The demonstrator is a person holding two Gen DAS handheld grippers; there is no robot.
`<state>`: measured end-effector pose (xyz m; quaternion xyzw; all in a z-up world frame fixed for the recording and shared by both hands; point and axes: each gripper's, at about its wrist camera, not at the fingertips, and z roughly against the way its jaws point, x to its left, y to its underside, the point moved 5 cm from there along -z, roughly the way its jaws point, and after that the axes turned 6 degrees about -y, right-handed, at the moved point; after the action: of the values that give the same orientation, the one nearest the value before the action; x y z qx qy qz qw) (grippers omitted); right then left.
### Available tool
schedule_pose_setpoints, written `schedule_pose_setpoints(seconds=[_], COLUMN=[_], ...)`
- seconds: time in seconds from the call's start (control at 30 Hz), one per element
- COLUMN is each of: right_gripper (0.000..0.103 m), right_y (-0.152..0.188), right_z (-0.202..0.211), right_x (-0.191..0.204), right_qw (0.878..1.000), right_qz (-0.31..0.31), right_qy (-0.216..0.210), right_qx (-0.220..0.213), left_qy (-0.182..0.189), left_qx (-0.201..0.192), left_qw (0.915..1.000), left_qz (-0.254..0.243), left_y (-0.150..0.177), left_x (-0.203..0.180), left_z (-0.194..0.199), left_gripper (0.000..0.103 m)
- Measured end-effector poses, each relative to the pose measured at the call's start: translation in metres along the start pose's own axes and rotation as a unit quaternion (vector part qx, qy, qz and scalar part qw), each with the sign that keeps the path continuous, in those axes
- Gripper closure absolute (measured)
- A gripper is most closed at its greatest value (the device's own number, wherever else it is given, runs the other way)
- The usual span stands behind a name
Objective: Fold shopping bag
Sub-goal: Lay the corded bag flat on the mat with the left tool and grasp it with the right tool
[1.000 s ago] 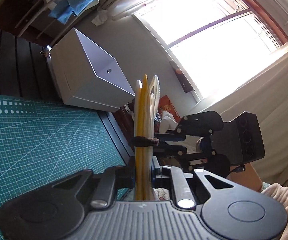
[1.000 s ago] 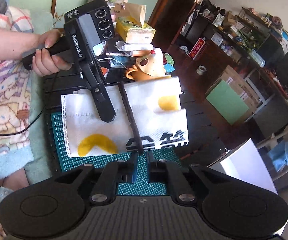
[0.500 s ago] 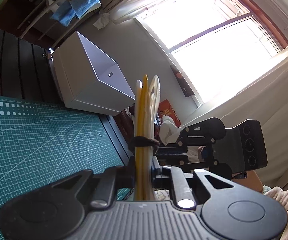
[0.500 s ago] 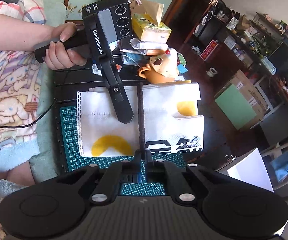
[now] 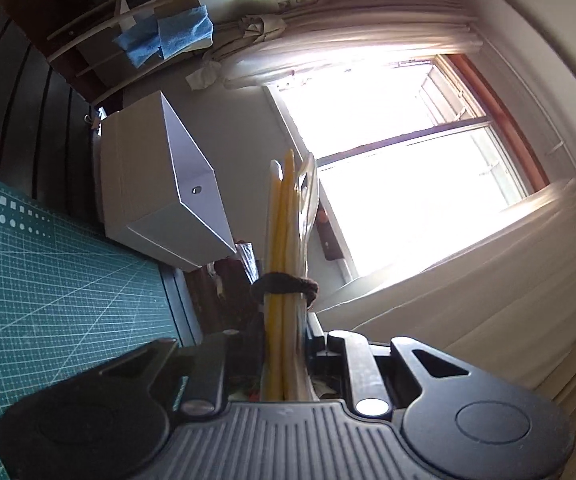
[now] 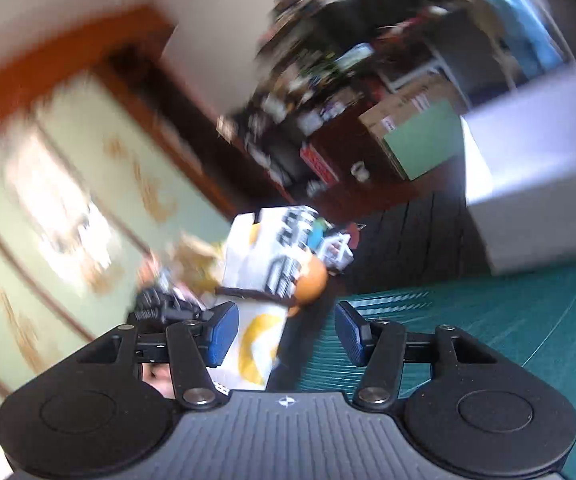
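Note:
The folded shopping bag (image 5: 286,240) is white and yellow, seen edge-on, with a dark band (image 5: 288,284) wrapped around it. My left gripper (image 5: 284,344) is shut on the bag and holds it upright above the green cutting mat (image 5: 48,280). In the blurred right wrist view the same bag (image 6: 268,276) stands upright with its black print and yellow patches, and the dark band (image 6: 256,294) crosses it. My right gripper (image 6: 286,330) is open, its blue pads (image 6: 224,330) apart, close in front of the bag's lower part.
A white open box (image 5: 156,196) stands at the mat's far edge on the dark table; it also shows in the right wrist view (image 6: 535,200). A bright window (image 5: 407,160) and curtains lie beyond. Shelves and boxes (image 6: 415,136) fill the room's far side.
My right gripper has let go of the dark band, opened and swung fast to a low view beside the bag. The left gripper still holds the bag; its view tilted up slightly.

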<state>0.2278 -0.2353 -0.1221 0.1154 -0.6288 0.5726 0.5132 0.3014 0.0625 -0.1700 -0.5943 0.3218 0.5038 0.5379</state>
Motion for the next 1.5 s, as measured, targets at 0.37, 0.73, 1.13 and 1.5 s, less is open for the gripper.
schedule_pose_setpoints(seconds=[0.37,0.73,1.13,1.5], right_gripper=[0.082,0.090,0.083,0.042], right_y=[0.025,0.006,0.043,0.034], right_z=[-0.045,-0.038,-0.064,-0.049], right_x=[-0.026,-0.088,-0.161,-0.154], right_qw=[0.992,0.989,0.984,0.985], right_qz=[-0.092,-0.138,-0.157,-0.116], right_qy=[-0.073,-0.031,0.055,0.125], right_qx=[-0.037,-0.035,0.056,0.034], left_qy=[-0.023,-0.153,-0.461,-0.476], left_qx=[0.018,-0.012,-0.010,-0.054], left_qw=[0.9991,0.9879,0.8805,0.8744], left_qz=[0.031,0.019,-0.110,-0.080], left_y=[0.004,-0.013,0.015,0.028], left_x=[0.019,0.036,0.038,0.043], left_z=[-0.011,0.003,-0.037,-0.061], left_gripper=[0.072,0.039,0.033,0.027])
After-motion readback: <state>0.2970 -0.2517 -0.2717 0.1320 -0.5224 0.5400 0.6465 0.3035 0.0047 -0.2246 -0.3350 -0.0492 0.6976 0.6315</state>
